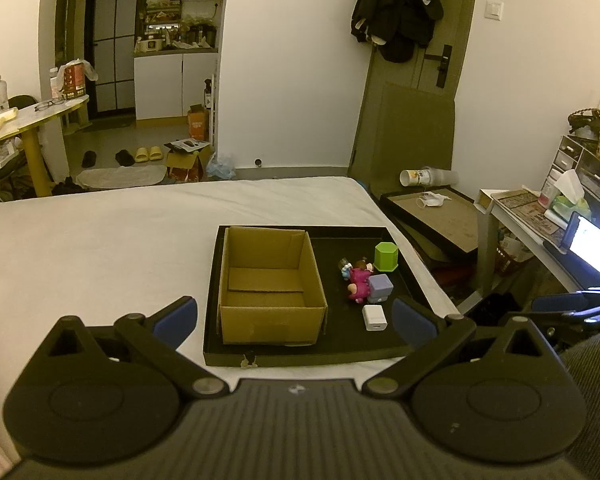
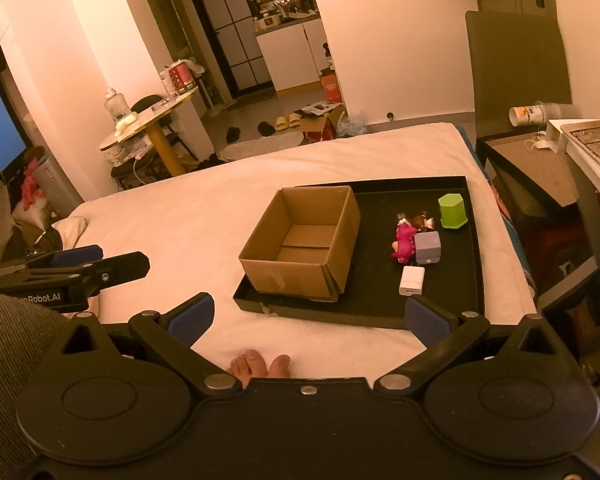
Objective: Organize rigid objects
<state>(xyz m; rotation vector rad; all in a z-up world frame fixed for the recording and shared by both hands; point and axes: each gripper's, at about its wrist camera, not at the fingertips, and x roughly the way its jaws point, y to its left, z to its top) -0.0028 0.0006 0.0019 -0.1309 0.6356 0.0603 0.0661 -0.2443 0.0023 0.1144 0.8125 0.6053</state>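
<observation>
Wide-spread tool (image 1: 294, 322), bare cardboard box (image 1: 272, 284)

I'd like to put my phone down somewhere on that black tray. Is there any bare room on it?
Yes: the black tray is bare behind the cardboard box and between the box and the toys. It is crowded on its right side, where the green container, pink toy, purple cube and white charger cluster.
</observation>
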